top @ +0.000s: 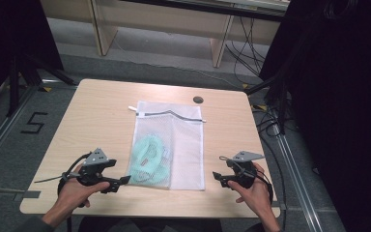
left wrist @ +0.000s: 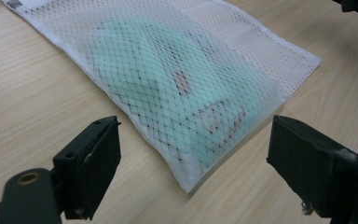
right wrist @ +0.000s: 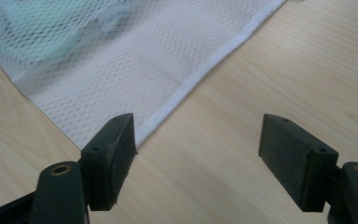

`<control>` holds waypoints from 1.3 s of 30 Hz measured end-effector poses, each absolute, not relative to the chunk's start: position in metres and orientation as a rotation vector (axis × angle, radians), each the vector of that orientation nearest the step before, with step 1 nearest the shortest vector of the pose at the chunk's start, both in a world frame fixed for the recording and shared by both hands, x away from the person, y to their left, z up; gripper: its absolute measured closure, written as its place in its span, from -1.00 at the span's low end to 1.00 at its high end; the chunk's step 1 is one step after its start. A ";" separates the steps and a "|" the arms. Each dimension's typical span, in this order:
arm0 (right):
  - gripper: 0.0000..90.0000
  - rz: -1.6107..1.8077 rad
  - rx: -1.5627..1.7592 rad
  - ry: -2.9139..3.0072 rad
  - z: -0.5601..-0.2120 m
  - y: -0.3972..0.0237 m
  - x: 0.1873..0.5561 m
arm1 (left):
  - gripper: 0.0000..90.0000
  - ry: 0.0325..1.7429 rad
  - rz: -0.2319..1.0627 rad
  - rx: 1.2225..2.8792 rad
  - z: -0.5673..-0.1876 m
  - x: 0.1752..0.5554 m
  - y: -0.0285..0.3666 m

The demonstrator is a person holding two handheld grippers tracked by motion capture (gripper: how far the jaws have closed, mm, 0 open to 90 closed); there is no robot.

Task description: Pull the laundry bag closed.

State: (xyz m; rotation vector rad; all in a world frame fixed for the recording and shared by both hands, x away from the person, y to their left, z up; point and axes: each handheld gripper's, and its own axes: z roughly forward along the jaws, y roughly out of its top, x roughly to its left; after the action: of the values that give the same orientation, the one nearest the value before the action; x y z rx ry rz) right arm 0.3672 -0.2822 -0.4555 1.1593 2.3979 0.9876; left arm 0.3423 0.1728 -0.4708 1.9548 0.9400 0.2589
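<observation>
Both black two-jaw grippers, left gripper [top: 123, 180] and right gripper [top: 216, 176], sit low with jaws spread and empty, flanking the near corners of the white mesh zip bag [top: 186, 145] lying flat mid-table, mint-green garment [top: 147, 157] inside, probably poised to pinch those corners

Light wooden table [top: 96, 121] on grey floor [top: 140, 67]. Marking "5" [top: 34, 123] on floor beyond left claw's side. Pale wooden furniture legs [top: 220, 46] far ahead. Black curtains [top: 338, 96] right; cables [top: 244, 48] trail there.
</observation>
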 end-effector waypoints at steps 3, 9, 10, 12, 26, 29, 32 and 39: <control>-0.40 1.000 1.184 2.390 -0.455 -0.282 0.367 | -0.64 0.934 0.265 1.962 -0.471 0.343 0.173; -0.45 1.014 1.153 2.366 -0.452 -0.283 0.368 | -0.64 0.936 0.276 1.959 -0.472 0.343 0.173; -0.45 1.011 1.145 2.366 -0.453 -0.284 0.368 | -0.64 0.932 0.277 1.960 -0.472 0.343 0.173; -0.39 1.017 1.107 2.366 -0.454 -0.283 0.368 | -0.64 0.917 0.278 1.989 -0.471 0.344 0.175; 0.02 1.057 0.957 2.413 -0.455 -0.265 0.371 | -0.05 0.984 0.249 1.913 -0.471 0.344 0.170; 0.17 1.056 0.987 2.458 -0.457 -0.258 0.373 | 0.17 0.980 0.187 1.879 -0.468 0.343 0.164; 0.32 1.032 0.952 2.496 -0.457 -0.252 0.372 | 0.36 0.923 0.237 1.933 -0.467 0.342 0.150; 0.80 1.019 0.804 2.543 -0.458 -0.239 0.372 | 0.79 0.810 0.247 2.036 -0.473 0.348 0.132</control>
State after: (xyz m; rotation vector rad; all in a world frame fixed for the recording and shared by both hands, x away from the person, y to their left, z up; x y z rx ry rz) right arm 0.3718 -0.2392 -0.4581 0.8041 2.5433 1.0190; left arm 0.3480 0.1316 -0.4732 2.0364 0.8098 0.2467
